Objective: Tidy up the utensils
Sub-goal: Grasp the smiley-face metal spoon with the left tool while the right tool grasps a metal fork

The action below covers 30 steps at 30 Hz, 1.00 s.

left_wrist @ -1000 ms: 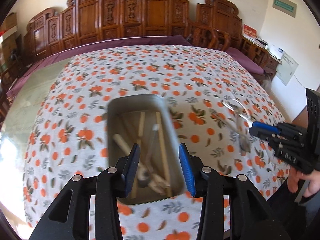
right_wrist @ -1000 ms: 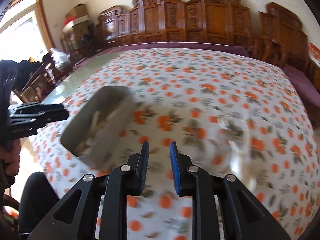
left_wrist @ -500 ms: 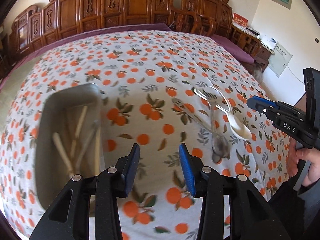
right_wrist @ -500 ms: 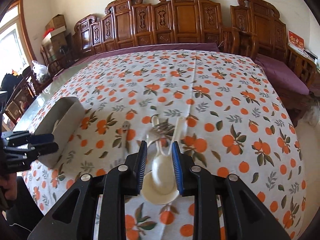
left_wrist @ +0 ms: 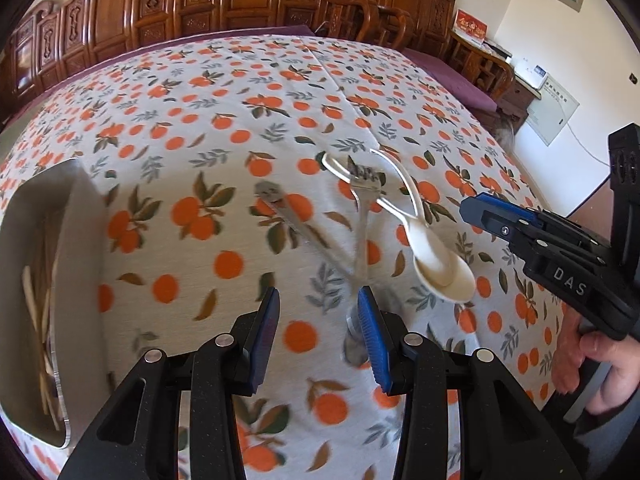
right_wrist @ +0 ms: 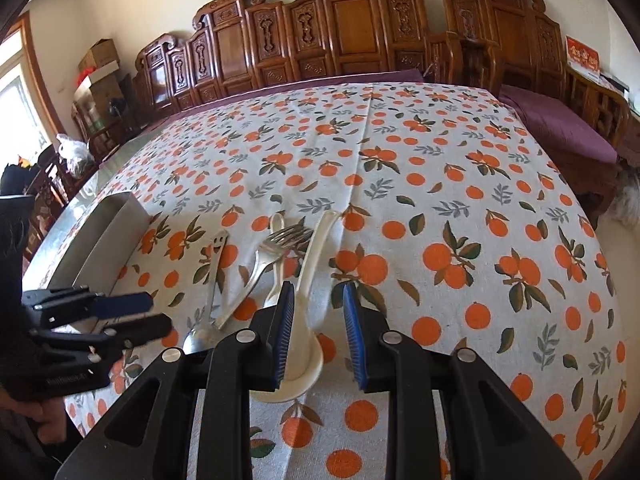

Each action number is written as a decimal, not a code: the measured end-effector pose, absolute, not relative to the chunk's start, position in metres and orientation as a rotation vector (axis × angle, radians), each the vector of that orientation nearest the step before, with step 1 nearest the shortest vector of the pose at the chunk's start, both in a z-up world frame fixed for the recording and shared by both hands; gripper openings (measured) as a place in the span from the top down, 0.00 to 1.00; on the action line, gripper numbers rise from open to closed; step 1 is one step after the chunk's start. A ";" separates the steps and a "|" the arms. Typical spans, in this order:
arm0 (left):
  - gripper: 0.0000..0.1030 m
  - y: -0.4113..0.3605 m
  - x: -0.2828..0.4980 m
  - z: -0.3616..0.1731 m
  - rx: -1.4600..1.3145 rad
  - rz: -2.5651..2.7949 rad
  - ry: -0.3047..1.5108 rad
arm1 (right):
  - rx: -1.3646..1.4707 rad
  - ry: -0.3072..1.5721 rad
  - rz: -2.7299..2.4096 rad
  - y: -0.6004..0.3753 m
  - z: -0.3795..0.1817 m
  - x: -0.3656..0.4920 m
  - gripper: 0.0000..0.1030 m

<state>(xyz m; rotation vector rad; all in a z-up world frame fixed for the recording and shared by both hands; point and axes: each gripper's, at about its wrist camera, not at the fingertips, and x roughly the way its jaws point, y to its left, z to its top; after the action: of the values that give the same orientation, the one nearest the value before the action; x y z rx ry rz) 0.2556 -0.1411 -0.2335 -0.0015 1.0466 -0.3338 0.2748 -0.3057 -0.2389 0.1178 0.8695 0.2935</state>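
Note:
Several utensils lie in a loose pile on the orange-print tablecloth: two white ceramic spoons [right_wrist: 316, 256] [left_wrist: 440, 268], a metal fork [right_wrist: 280, 240] [left_wrist: 364, 196] and a metal spoon with a smiley handle [right_wrist: 214, 264] [left_wrist: 296, 224]. A metal tray [left_wrist: 76, 240] [right_wrist: 108, 232] with wooden chopsticks [left_wrist: 36, 312] stands to their left. My left gripper [left_wrist: 318, 316] is open and empty just before the metal spoon's bowl. My right gripper [right_wrist: 316, 328] is open, with a white spoon lying between and below its fingers.
The tablecloth [right_wrist: 460, 200] covers a large table. Carved wooden chairs [right_wrist: 352, 24] line the far side. The table's right edge drops to the floor near a purple bench [right_wrist: 560, 128]. Each gripper shows in the other's view.
The left gripper swung right from over the tray to the utensil pile. The right gripper moved in over the white spoon and opened wider.

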 end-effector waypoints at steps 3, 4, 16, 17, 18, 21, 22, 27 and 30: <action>0.63 -0.152 0.266 -0.238 -0.012 -0.314 1.074 | 0.141 0.872 0.285 -0.311 -0.240 0.277 0.73; 0.63 -0.154 0.269 -0.239 -0.014 -0.304 1.086 | 0.146 0.869 0.286 -0.312 -0.240 0.277 0.73; 0.71 -0.169 0.300 -0.255 -0.039 -0.217 1.198 | 0.151 0.867 0.302 -0.309 -0.241 0.277 0.73; 0.71 -0.169 0.300 -0.254 -0.028 -0.215 1.198 | 0.151 0.867 0.302 -0.309 -0.241 0.277 0.73; 0.78 -0.169 0.300 -0.254 -0.003 -0.202 1.196 | 0.152 0.865 0.303 -0.309 -0.240 0.277 0.73; 0.87 -0.166 0.300 -0.255 0.037 -0.201 1.195 | 0.151 0.863 0.307 -0.307 -0.240 0.277 0.73; 0.87 -0.164 0.299 -0.255 0.032 -0.207 1.196 | 0.149 0.864 0.308 -0.306 -0.240 0.277 0.73; 0.95 -0.155 0.296 -0.253 0.043 -0.228 1.197 | 0.142 0.859 0.319 -0.301 -0.238 0.278 0.73; 0.95 -0.149 0.291 -0.251 0.062 -0.236 1.181 | 0.145 0.851 0.332 -0.297 -0.235 0.278 0.73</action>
<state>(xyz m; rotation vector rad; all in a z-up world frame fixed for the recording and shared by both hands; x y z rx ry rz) 0.2908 -0.1489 -0.2511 0.0621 1.1814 -0.2359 0.2780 -0.2966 -0.2349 0.1451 0.8514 0.3317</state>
